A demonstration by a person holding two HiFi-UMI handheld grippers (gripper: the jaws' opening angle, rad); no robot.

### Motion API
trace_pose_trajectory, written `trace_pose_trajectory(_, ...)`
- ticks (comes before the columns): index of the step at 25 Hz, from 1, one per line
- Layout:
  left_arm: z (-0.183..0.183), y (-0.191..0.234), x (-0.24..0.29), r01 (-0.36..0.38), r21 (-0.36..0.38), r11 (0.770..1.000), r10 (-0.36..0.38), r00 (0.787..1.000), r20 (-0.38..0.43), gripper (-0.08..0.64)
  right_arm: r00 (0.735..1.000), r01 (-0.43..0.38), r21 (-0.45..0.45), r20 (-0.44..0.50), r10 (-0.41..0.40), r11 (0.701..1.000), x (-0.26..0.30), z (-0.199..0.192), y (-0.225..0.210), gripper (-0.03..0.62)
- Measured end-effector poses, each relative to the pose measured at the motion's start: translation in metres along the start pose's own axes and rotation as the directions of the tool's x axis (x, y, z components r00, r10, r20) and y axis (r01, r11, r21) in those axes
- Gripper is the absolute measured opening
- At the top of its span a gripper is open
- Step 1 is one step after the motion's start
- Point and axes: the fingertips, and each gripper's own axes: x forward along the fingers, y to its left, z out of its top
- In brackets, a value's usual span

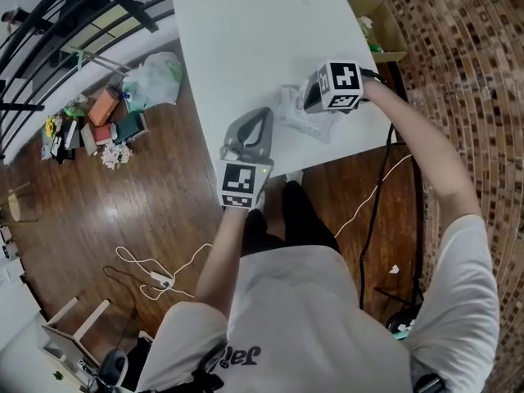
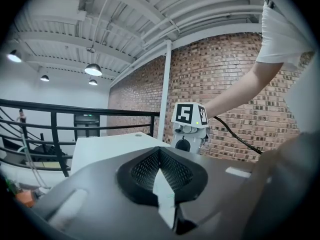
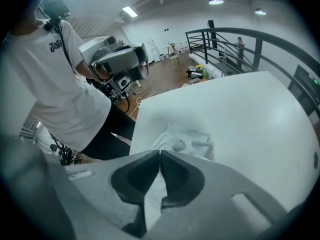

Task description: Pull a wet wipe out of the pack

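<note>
The wet wipe pack [image 1: 304,121] is a crumpled whitish plastic packet near the front edge of the white table [image 1: 246,31]. My right gripper [image 1: 309,103] points steeply down onto its top. In the right gripper view the jaws are shut, and the right gripper [image 3: 160,152] has its tips meeting at the near edge of the pack [image 3: 184,140]. Whether a wipe is pinched between them does not show. My left gripper [image 1: 264,113] hovers just left of the pack, shut and empty. In the left gripper view the left gripper [image 2: 160,149] faces the right gripper's marker cube [image 2: 190,115].
An open cardboard box [image 1: 378,24] stands at the table's right side. On the wooden floor to the left lie a plastic bag [image 1: 157,79], books and clutter [image 1: 98,125] and a white cable [image 1: 155,278]. A black railing [image 1: 49,23] runs along the upper left.
</note>
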Motion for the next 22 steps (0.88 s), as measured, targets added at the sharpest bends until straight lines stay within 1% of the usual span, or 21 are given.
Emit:
trace_pose_trajectory(3,0.004,-0.003,0.001,0.014,0.008,1.0,-0.014,1.0,0.001,0.012,1.0,0.019,-0.003,0.022,-0.019,1.0,-0.019,0.01,0.002,0.0)
trace_pose_trajectory(9,0.018,-0.013,0.012,0.045,0.017,0.999,-0.045,0.999,0.016,0.012,0.993,0.085,-0.013,0.085,-0.084,0.996,-0.071,0.022,0.012,0.0)
trace_pose_trajectory(11,0.023,-0.018,0.016,0.059,0.019,0.998,-0.059,0.998,0.024,0.012,0.986,0.129,-0.001,0.107,-0.128,0.992,-0.091,0.018,0.014,0.0)
trace_pose_trajectory(13,0.025,-0.026,0.02,0.078,0.025,0.997,-0.078,0.997,0.027,0.012,0.972,0.197,0.034,0.122,-0.2,0.98,-0.111,0.006,0.01,0.0)
trace_pose_trajectory(15,0.026,-0.038,0.027,0.102,0.031,0.994,-0.102,0.994,0.026,0.012,0.95,0.273,0.097,0.129,-0.284,0.957,-0.129,-0.015,0.003,0.002)
trace_pose_trajectory(17,0.025,-0.05,0.034,0.124,0.035,0.992,-0.124,0.992,0.021,0.012,0.925,0.331,0.176,0.134,-0.356,0.927,-0.141,-0.041,-0.006,0.002)
trace_pose_trajectory(20,0.019,-0.07,0.043,0.163,0.038,0.986,-0.163,0.987,0.005,0.012,0.891,0.388,0.299,0.118,-0.437,0.872,-0.142,-0.088,-0.017,0.002)
trace_pose_trajectory(22,0.014,-0.084,0.044,0.189,0.011,0.982,-0.189,0.982,-0.011,0.012,0.879,0.404,0.379,0.091,-0.468,0.832,-0.129,-0.12,-0.019,0.003)
